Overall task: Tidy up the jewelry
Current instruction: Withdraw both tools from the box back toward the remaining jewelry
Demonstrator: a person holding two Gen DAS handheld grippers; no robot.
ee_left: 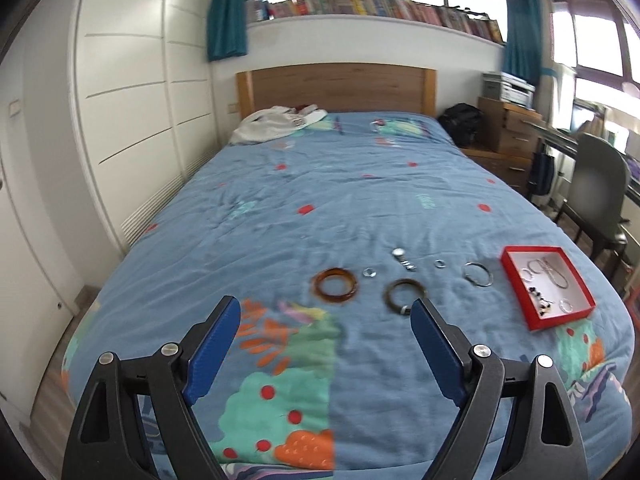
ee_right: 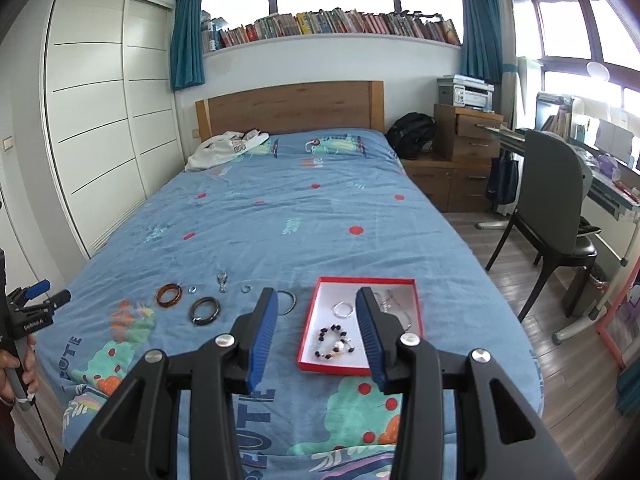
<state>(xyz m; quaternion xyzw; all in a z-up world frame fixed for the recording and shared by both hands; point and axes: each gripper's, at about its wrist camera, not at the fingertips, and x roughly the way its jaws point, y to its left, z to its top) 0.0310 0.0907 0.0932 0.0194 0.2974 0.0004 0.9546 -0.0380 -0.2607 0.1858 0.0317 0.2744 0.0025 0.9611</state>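
Note:
Jewelry lies in a row on the blue bedspread (ee_left: 320,184): an amber bangle (ee_left: 335,285), a dark bangle (ee_left: 404,295), a silver hoop (ee_left: 478,274), two small rings (ee_left: 369,272) and a small silver charm (ee_left: 402,258). To their right a red box (ee_left: 516,290) holds a beaded bracelet (ee_right: 334,344), a silver bracelet (ee_right: 343,310) and chains. My left gripper (ee_left: 325,306) hovers open short of the two bangles, holding nothing. My right gripper (ee_right: 317,295) hangs open and empty above the near end of the red box (ee_right: 332,369). The left gripper (ee_right: 40,296) also shows at that view's left edge.
A white garment (ee_right: 224,148) lies by the wooden headboard (ee_right: 288,108). White wardrobe doors (ee_right: 100,120) run along the bed's left side. On the right are wooden floor, a grey chair (ee_right: 556,200), a desk and drawers. A hand (ee_right: 16,364) holds the left gripper's handle.

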